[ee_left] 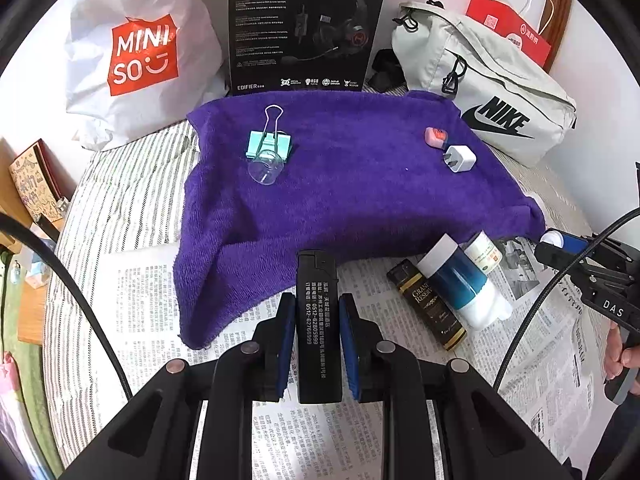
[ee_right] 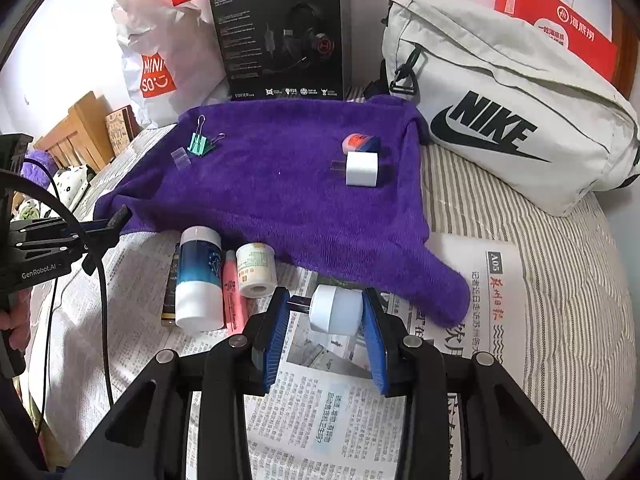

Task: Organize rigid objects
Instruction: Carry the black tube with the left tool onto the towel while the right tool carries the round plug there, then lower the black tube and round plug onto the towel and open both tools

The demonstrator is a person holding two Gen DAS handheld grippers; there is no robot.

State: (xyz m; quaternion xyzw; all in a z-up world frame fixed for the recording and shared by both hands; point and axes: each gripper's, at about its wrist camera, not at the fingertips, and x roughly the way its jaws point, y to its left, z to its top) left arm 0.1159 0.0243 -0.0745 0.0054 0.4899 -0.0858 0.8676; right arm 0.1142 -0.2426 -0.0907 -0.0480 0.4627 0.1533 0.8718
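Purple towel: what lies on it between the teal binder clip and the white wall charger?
Nothing: between the teal binder clip and the white wall charger, the purple towel is bare, as both wrist views show.

left wrist: low, close, faces purple towel (ee_left: 352, 176) | right wrist: same, further right | shared: towel; Nike bag (ee_right: 508, 100)

Nike bag (ee_right: 508, 112) | headset box (ee_left: 304, 24) (upright) | Miniso bag (ee_left: 136, 56) | newspaper (ee_right: 332, 408)
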